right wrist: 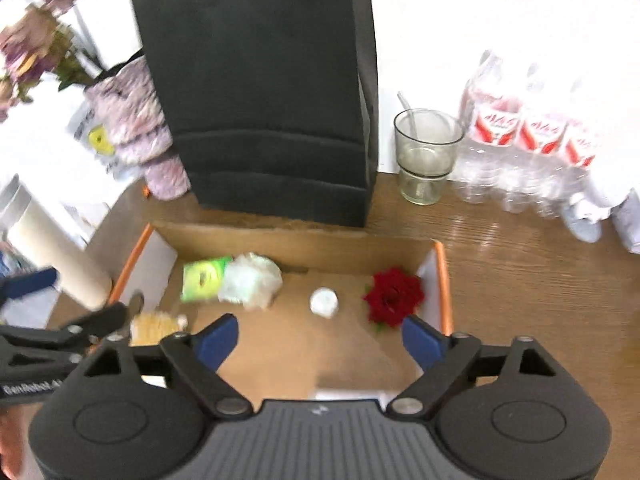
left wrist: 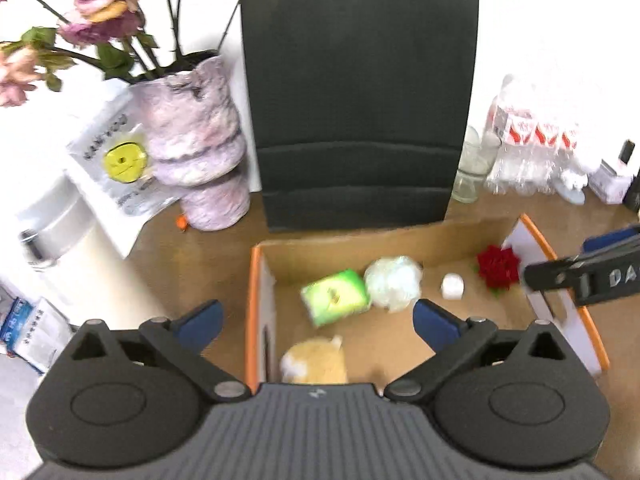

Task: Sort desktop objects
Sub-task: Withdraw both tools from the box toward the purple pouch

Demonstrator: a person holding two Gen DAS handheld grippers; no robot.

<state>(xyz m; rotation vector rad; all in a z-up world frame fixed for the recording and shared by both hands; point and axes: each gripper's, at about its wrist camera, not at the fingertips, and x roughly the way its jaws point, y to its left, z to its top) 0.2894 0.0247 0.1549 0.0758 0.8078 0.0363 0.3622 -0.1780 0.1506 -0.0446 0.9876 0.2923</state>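
Hovering over open cardboard box [left wrist: 400, 236], lower centre of left wrist view: left tool [left wrist: 316, 316], blue pads spread wide apart, nothing between them. Same for right tool [right wrist: 320, 340] in lower centre of right wrist view, pads wide apart, empty, above bare box floor.

Inside box, left wrist view: green packet [left wrist: 335, 297] centre frame, touching white mesh puff [left wrist: 394, 282] on its right; small white cylinder [left wrist: 452, 286] further right, apart from puff; red rose [left wrist: 497, 267] near right wall. Yellow plush toy [left wrist: 316, 362] at bottom centre, just above tool body, blurred. Other tool poking in at right edge.

Right wrist view: same row left to right across mid frame, green packet [right wrist: 202, 278], white mesh puff [right wrist: 250, 282], small white cylinder [right wrist: 324, 302], red rose [right wrist: 394, 296] just beside right orange-edged wall. Yellow plush toy [right wrist: 154, 326] lower left, partly behind the other tool.

Behind box on wooden worktop [right wrist: 520, 264]: black paper bag [left wrist: 360, 112] upright, top centre. Pink vase [left wrist: 196, 144] with flowers upper left. Glass cup [right wrist: 426, 156] and pack of water bottles [right wrist: 528, 140] upper right.
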